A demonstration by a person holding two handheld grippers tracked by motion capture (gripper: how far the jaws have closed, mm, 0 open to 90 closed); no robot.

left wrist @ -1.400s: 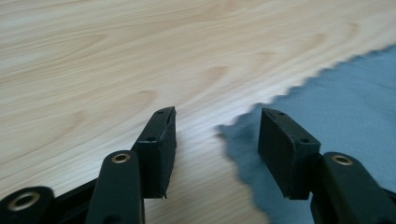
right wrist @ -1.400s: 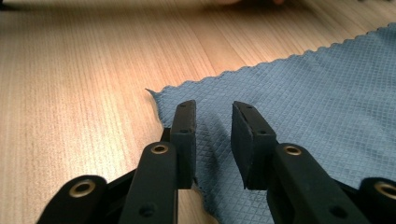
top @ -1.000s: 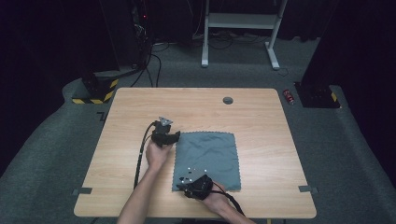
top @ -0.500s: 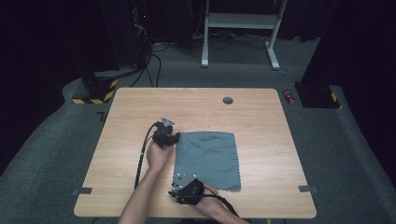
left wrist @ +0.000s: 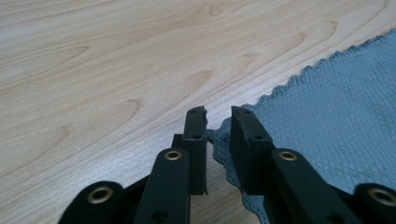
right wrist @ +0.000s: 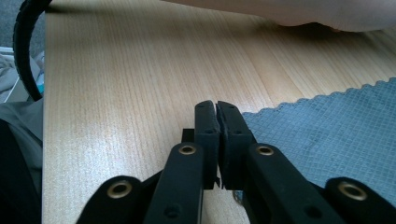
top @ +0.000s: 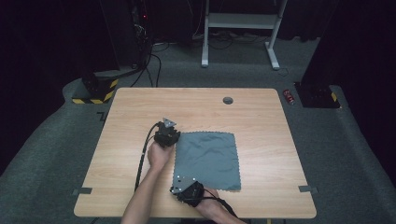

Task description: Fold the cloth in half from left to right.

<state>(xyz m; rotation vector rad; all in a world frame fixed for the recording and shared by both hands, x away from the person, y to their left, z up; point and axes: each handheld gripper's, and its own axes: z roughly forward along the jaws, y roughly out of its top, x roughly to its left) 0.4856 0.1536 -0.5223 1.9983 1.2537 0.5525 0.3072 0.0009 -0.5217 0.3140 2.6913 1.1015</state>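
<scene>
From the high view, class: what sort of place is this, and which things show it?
Probably a lab or recording workspace: a bare wooden table on grey carpet, dark equipment with trailing cables behind, and hazard-striped tape on the floor.

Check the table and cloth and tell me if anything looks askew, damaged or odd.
Nothing looks damaged or spilled. The grey cloth lies flat on the table, roughly square to its edges, with only soft wrinkles in its far half. Its zigzag edge looks like the cut of the hem, not fraying. A small dark disc sits alone near the far edge.

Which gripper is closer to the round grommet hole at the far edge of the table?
Left. The left gripper sits at the cloth's far corner, nearer the grommet hole; the right gripper is at the near corner.
</scene>
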